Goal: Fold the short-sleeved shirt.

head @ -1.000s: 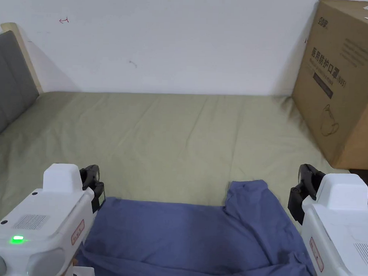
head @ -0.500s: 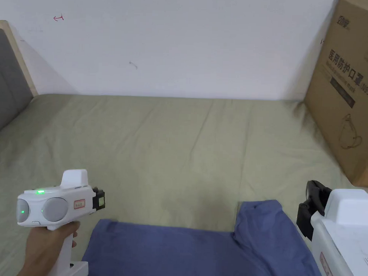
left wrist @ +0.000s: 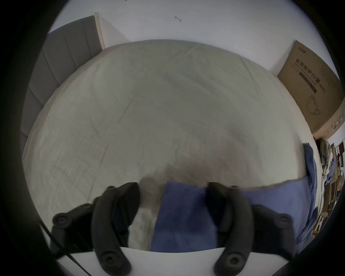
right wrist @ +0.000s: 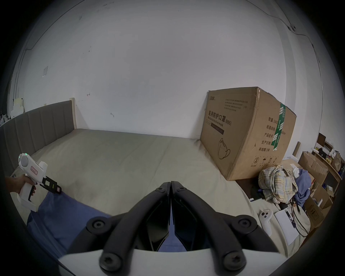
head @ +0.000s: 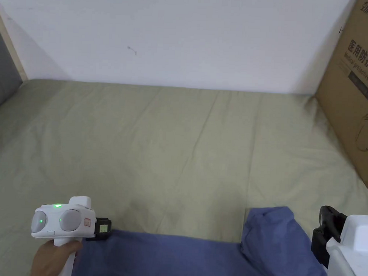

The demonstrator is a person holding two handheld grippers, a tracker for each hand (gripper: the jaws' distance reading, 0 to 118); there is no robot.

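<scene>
Left gripper view: left gripper (left wrist: pixel 172 188) gapes wide around the blue shirt (left wrist: pixel 183 218) corner at 6 o'clock; right gripper (right wrist: pixel 170 184) sits clenched, empty, over the bed (right wrist: pixel 130 158).

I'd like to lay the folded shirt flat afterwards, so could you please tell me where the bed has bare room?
The olive sheet is bare from the wall down to the blue shirt, between the grey headboard and the cardboard box. It is crowded along the near edge, where the shirt and both hand-held grippers, left and right, sit.
</scene>
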